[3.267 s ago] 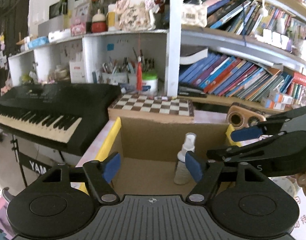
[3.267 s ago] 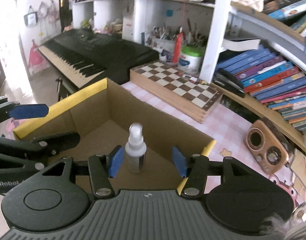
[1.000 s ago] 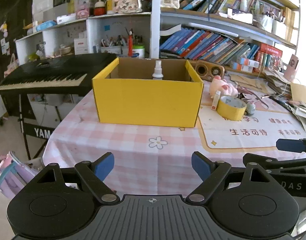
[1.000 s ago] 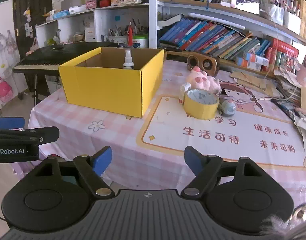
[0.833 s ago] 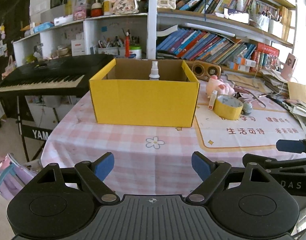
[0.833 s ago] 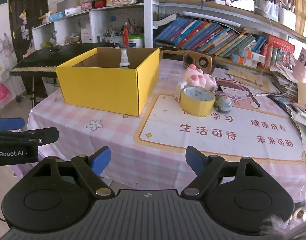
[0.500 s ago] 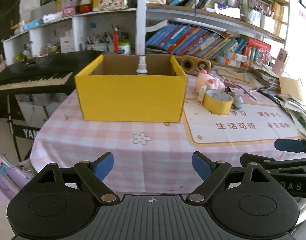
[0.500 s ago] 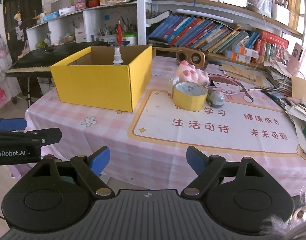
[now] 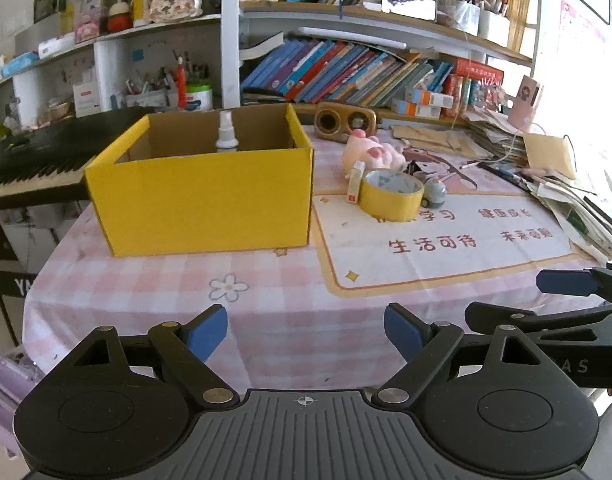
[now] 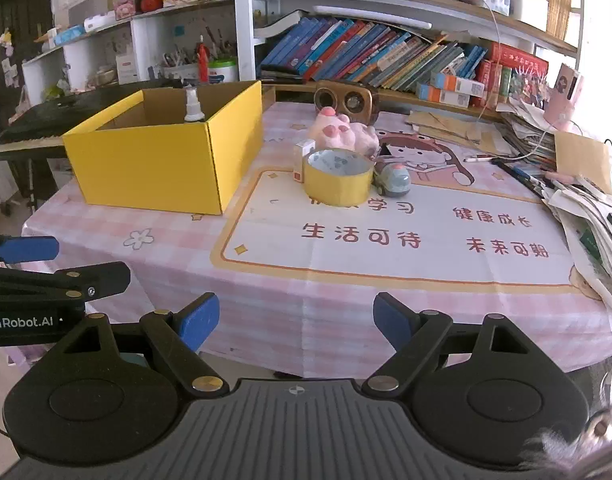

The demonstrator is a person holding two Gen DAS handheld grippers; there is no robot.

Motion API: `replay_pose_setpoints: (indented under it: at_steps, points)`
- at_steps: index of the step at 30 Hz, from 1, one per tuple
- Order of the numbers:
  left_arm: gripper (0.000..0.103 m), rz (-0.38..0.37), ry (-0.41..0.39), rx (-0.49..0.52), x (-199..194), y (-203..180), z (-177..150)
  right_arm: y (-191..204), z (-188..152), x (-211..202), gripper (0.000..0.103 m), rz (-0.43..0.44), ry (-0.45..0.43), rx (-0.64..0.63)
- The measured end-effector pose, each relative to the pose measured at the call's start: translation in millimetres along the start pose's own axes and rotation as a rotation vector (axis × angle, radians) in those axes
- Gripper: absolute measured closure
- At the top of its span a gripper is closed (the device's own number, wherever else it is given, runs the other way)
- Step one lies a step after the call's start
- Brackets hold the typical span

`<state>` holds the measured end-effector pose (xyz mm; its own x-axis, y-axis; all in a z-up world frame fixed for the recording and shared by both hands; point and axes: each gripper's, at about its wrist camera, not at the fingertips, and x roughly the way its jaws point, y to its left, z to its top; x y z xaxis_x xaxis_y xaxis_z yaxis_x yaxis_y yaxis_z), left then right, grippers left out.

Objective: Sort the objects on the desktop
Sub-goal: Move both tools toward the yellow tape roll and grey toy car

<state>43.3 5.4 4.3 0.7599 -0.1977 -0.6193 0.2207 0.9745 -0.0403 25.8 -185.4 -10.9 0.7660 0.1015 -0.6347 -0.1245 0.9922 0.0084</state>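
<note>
An open yellow cardboard box [image 9: 201,196] [image 10: 157,164] stands on the pink checked tablecloth with a white spray bottle [image 9: 227,130] [image 10: 193,108] upright inside it. To its right lie a yellow tape roll [image 9: 392,196] [image 10: 338,182], a small white-and-red carton [image 9: 356,176] [image 10: 303,159], a pink plush pig [image 9: 372,154] [image 10: 342,132] and a grey toy car [image 9: 434,192] [image 10: 394,179]. My left gripper [image 9: 306,332] and my right gripper [image 10: 295,320] hover over the table's near edge, both open with nothing between their fingers.
A wooden speaker [image 9: 346,122] [image 10: 346,102] sits behind the pig. Stacked papers and pens [image 10: 578,200] crowd the right side. A black keyboard [image 9: 29,160] stands left of the table, with bookshelves behind. The printed mat [image 10: 386,232] covers the table's right half.
Both grippers have pulled back from the box, where they stood over the bottle, to the table's near edge. Over the last second the view slid right, so the box sits further left.
</note>
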Motion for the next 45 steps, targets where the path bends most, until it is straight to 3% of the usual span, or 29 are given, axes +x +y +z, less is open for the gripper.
replay_pose_setpoints:
  at_steps: [29,45]
  points:
    - [0.015,-0.04,0.067,-0.017,92.9,-67.3,49.9,-94.7,45.9,61.1,0.02,-0.037,0.068,-0.015]
    - [0.015,0.016,0.11,-0.035,140.8,-103.2,75.0,-155.6,71.8,110.4,0.02,0.024,0.119,0.007]
